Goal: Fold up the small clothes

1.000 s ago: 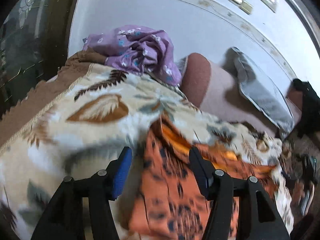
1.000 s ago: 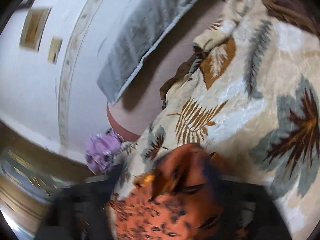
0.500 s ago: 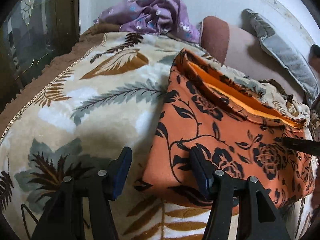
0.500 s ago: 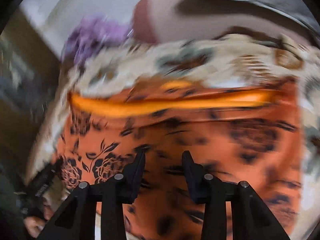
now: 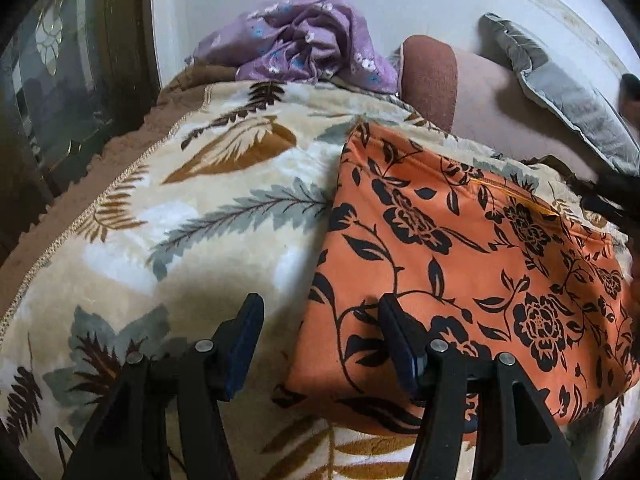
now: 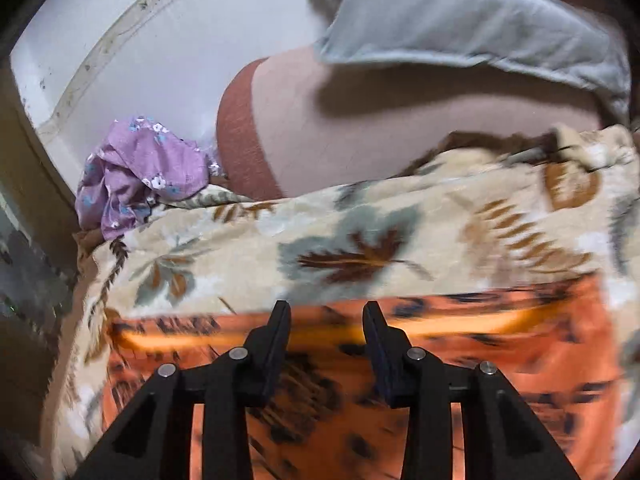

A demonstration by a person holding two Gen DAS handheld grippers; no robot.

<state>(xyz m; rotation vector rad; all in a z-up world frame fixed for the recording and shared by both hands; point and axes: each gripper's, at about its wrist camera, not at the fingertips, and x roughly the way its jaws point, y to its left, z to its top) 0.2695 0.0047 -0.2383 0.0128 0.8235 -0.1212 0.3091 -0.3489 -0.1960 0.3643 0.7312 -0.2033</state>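
An orange garment with black flowers point(image 5: 460, 272) lies flat and folded on a leaf-patterned blanket point(image 5: 208, 216). My left gripper point(image 5: 320, 312) hovers open at its near left corner: the right finger is over the cloth, the left finger over the blanket, and nothing is pinched. In the right wrist view the same garment point(image 6: 520, 360) is blurred and fills the lower part. My right gripper point(image 6: 326, 314) stands over its far edge, jaws partly apart, with only cloth seen through the gap. A crumpled purple flowered garment point(image 5: 304, 44) lies at the blanket's far end.
A brown and pink bolster point(image 5: 452, 80) and a grey pillow point(image 5: 560, 92) lie against the white wall behind the blanket. A dark glazed cabinet point(image 5: 48, 80) stands on the left. The purple garment point(image 6: 136, 168) and the grey pillow point(image 6: 460, 20) also show in the right wrist view.
The orange garment, bunched and lifted between the grippers a second ago, now lies flat. The right gripper let go, narrowed its jaws and swung across. The left gripper sank slightly.
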